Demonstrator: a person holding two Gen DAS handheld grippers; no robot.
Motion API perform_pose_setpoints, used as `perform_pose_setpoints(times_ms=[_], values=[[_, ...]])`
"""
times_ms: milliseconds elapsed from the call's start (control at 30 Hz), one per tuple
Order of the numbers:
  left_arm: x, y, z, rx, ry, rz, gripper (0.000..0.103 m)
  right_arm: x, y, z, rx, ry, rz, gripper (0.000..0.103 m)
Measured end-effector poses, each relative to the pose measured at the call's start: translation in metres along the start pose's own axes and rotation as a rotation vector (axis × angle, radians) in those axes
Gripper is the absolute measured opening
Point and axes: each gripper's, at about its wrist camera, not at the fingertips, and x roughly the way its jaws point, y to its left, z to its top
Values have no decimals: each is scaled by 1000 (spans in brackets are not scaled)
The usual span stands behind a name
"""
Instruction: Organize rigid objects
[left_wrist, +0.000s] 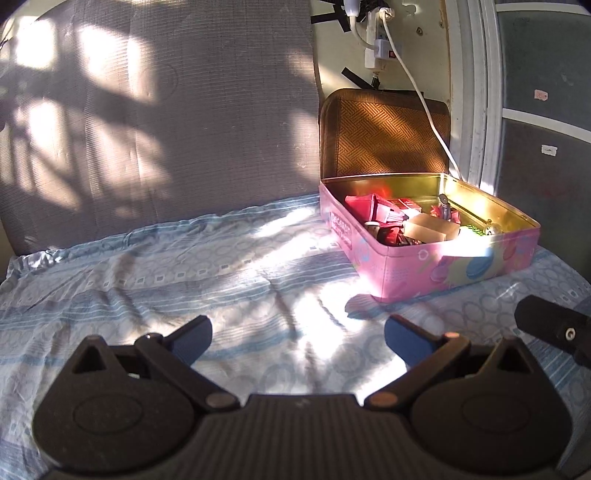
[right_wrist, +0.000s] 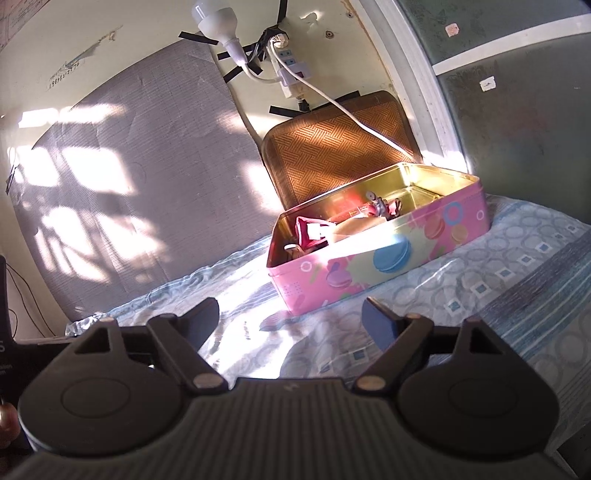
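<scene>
I found both hand-held grippers, left (left_wrist: 297, 338) and right (right_wrist: 291, 317), spread apart and empty; the pink tin (right_wrist: 388, 258) lay far right, nearer the right one.

Sunlit blue bedsheet (left_wrist: 184, 266); grey mat (left_wrist: 166, 110) vs cream wall (right_wrist: 147, 29); window frame (left_wrist: 480, 92) rt

The pink tin (left_wrist: 402, 273) carries white lettering on its side (left_wrist: 340, 224) that looks like "macaron", with smaller lines under it too blurred to read; faint handwritten digits on the wall (right_wrist: 63, 76) cannot be made out
</scene>
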Motion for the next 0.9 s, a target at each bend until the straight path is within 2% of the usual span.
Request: perform_pose_setpoints(times_ms=[167,267,567,700,900], values=[[-2,-2,-5,27,-16,25,103,2,3,-4,-8,-4,-36,97],[-2,-3,-10,35,1,4,103,3,4,-6,-8,-4,-54,103],[1,-3,-23,13,71,-46,103,1,5,-5,-15,-40,-98,103],[5,-4,-30,-9,111,-73,103,6,5,-7,-17,-23,-110,103],[12,-3,-36,-17,134,-36,103,16,6,-14,-30,28,-129,103]])
